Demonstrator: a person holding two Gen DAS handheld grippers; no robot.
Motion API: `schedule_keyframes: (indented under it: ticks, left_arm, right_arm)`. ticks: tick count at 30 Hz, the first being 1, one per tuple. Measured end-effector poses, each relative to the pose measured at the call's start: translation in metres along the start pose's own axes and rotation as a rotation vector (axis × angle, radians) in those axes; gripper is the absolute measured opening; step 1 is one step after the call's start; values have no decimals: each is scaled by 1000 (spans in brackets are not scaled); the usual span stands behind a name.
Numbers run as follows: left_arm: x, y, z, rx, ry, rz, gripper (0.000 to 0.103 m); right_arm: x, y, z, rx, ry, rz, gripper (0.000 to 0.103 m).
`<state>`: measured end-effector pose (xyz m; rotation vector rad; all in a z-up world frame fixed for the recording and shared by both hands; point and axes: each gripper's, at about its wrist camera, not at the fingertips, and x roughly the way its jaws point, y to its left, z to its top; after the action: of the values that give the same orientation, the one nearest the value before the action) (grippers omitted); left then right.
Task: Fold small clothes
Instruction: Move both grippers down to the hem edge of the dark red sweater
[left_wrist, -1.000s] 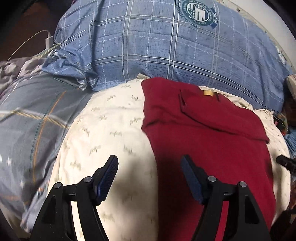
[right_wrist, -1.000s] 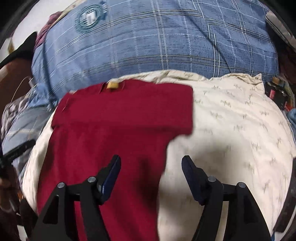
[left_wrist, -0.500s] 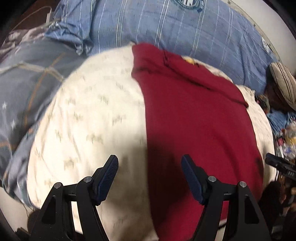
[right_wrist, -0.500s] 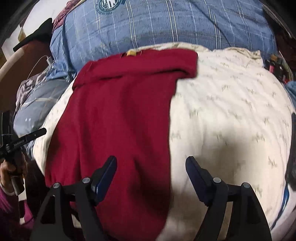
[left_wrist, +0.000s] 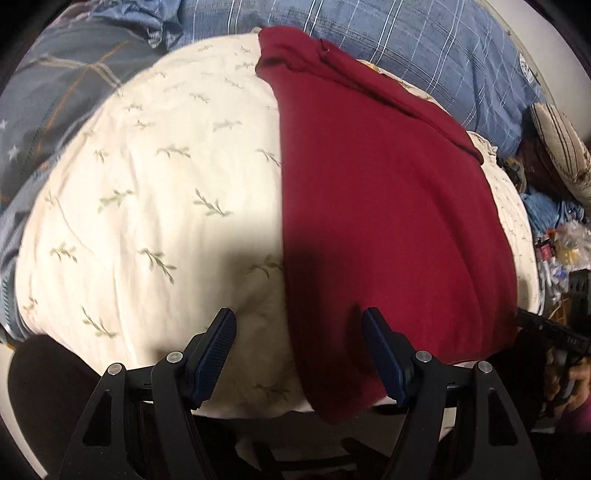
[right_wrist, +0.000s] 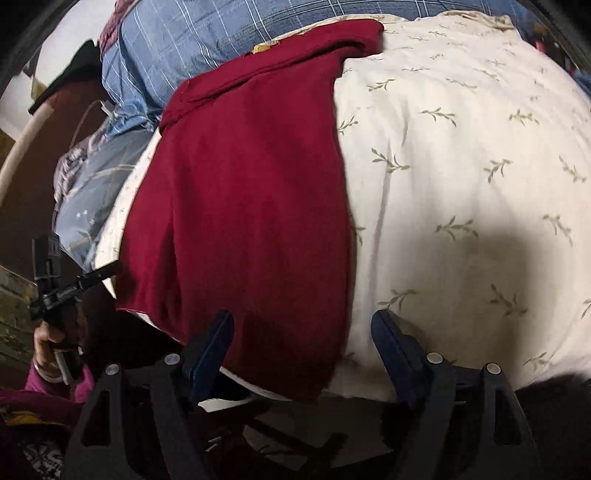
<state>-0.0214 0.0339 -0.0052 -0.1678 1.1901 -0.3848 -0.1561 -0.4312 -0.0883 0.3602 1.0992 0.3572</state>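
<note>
Both tools, left tool (left_wrist: 298, 347) and right tool (right_wrist: 302, 343), are hanging released over the near hem of the red garment (left_wrist: 388, 206), which is lying flat on the cream cushion (left_wrist: 155, 206); the right tool's jaws have just been widening.

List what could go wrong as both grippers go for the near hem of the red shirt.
1. The red shirt hangs over the near edge of the cream pillow; a poor pinch may drag it off.
2. The open left gripper straddles the shirt's side edge and may catch pillow fabric too. The right gripper does likewise.
</note>
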Motion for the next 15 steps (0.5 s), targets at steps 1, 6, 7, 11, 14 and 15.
schedule_keyframes:
  ticks: [1, 6, 7, 11, 14, 15]
  left_arm:
    - [0, -2, 0, -1, 11, -10, 70]
    - [5, -11, -4, 38, 42, -27, 70]
    - [6, -11, -3, 33, 43, -28, 69]
    - [8, -6, 0, 5, 53, -77, 69]
    - [14, -2, 2, 7, 52, -79, 69]
    - [15, -3, 3, 13, 52, -69, 70]
  right_arm:
    - [-1, 1, -1, 5, -1, 22, 78]
    - [1, 6, 0, -7, 5, 92, 78]
    - [3, 6, 0, -12, 15, 88, 78]
    - [7, 9, -4, -37, 43, 97, 79]
    - [11, 14, -6, -66, 64, 88, 79]
    - [11, 14, -5, -60, 65, 87, 79]
